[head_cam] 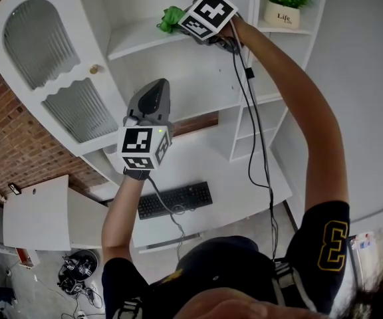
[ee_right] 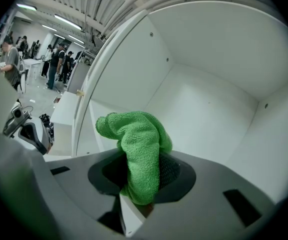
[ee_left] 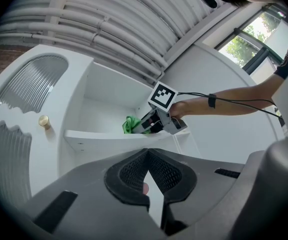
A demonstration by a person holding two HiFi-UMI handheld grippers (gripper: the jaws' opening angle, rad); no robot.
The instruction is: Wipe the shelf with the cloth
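Note:
A green cloth (head_cam: 170, 17) lies against the upper shelf (head_cam: 138, 42) of a white cabinet, and my right gripper (head_cam: 181, 24) is shut on it with the arm stretched up. The right gripper view shows the cloth (ee_right: 139, 144) bunched between the jaws of the right gripper (ee_right: 143, 176), hanging over them, with the compartment's white back wall (ee_right: 209, 119) beyond. My left gripper (head_cam: 153, 92) is lower, in front of the cabinet and pointing up, away from the shelf. In the left gripper view the left gripper (ee_left: 148, 156) is shut and empty, with the cloth (ee_left: 129, 125) and the shelf edge (ee_left: 99, 135) ahead of it.
The cabinet door (head_cam: 52, 65) with ribbed glass stands open at the left, with a round knob (head_cam: 96, 69). A potted plant (head_cam: 282, 8) sits on the right-hand shelf. Below are a white desk (head_cam: 238, 178) and a black keyboard (head_cam: 175, 200). People (ee_right: 11, 59) stand far off.

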